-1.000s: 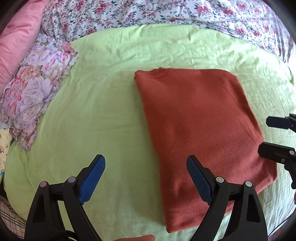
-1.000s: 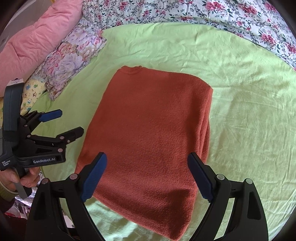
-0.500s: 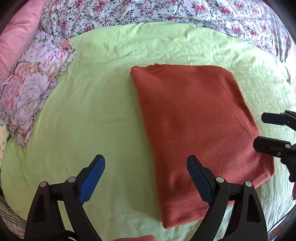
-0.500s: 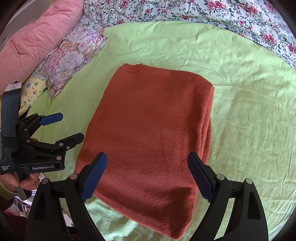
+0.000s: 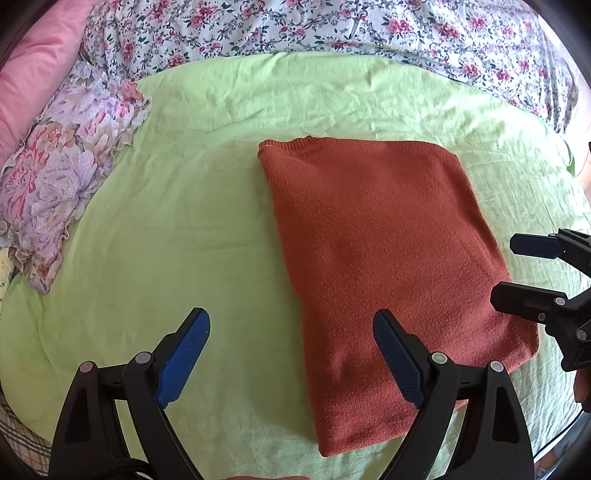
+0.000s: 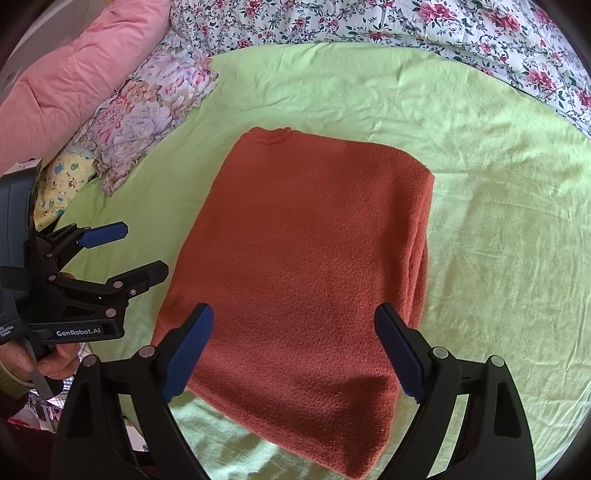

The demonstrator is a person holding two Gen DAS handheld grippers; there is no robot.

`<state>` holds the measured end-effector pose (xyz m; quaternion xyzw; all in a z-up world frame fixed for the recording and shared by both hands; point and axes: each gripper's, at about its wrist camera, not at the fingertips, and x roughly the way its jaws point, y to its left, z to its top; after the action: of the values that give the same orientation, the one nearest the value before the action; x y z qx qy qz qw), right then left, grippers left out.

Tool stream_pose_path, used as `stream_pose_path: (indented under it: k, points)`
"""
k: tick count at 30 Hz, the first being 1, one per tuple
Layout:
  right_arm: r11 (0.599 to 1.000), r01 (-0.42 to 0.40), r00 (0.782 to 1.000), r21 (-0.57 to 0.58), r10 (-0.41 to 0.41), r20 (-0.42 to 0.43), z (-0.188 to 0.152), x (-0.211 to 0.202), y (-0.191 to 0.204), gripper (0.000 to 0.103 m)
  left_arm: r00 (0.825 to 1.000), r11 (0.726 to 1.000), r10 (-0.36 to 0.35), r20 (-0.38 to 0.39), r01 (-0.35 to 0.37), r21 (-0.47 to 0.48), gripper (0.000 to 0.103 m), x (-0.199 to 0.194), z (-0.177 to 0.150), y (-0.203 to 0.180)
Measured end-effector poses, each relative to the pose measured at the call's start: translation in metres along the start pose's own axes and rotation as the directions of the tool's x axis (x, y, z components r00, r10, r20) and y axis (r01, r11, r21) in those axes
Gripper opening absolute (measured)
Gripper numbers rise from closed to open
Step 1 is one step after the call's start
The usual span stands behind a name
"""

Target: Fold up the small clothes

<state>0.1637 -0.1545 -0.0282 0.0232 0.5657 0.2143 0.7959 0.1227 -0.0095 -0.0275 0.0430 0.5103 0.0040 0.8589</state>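
Note:
A rust-red knit sweater [image 5: 384,266] lies folded into a rectangle on the light green sheet [image 5: 184,229]; it also shows in the right wrist view [image 6: 306,266]. My left gripper [image 5: 291,354] is open and empty, hovering over the sweater's near left edge. It shows at the left of the right wrist view [image 6: 140,254]. My right gripper [image 6: 293,354] is open and empty, above the sweater's near end. It shows at the right edge of the left wrist view [image 5: 517,269].
A purple floral ruffled cloth [image 5: 62,173] lies at the left, next to a pink pillow [image 6: 74,74]. A floral bedspread [image 5: 332,26] runs along the back. A yellow printed cloth [image 6: 59,184] lies at the left.
Both grippers have drawn back slightly from the sweater, staying open. The sweater has not moved.

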Motion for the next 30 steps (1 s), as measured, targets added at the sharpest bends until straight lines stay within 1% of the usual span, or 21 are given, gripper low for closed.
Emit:
stream_pose_path:
  k: [30]
  points:
    - [1.0,-0.004,1.0,-0.009,0.004,-0.001,0.0067,0.0028,0.0052,0.089,1.0,1.0,0.007,0.002,-0.007,-0.011,0.091,0.0005,0.0018,0.0042]
